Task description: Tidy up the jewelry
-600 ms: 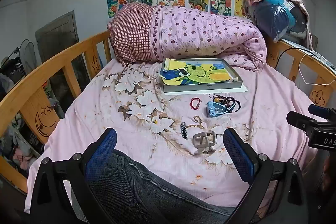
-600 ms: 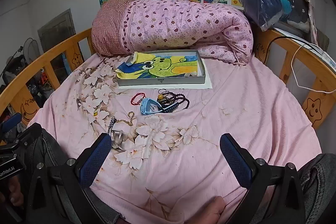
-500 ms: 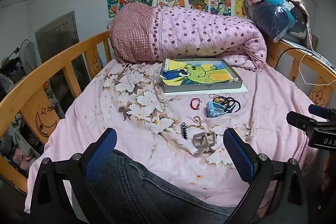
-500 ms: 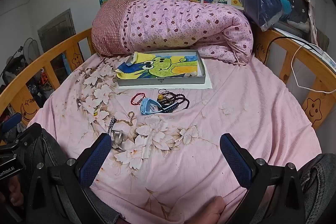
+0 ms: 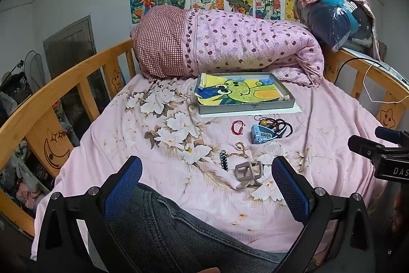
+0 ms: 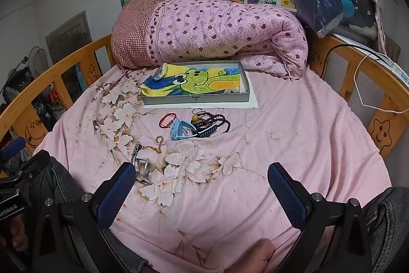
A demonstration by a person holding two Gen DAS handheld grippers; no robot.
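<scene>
Lying loose on the pink bedsheet (image 6: 294, 145), jewelry (image 6: 199, 123) fronts a grey tray (image 6: 194, 99).

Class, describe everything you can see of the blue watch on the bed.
The blue watch is light-blue plastic by its look, with a chunky case and a darker strap trailing to the right. It lies tilted on the pink sheet, in front of the tray, against a heap of dark beads. Nothing grips it.

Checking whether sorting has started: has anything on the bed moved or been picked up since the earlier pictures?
Nothing has visibly changed. Both tools, left and right, stay open and empty; the blue watch, red bracelet and grey tray lie where they were.
</scene>
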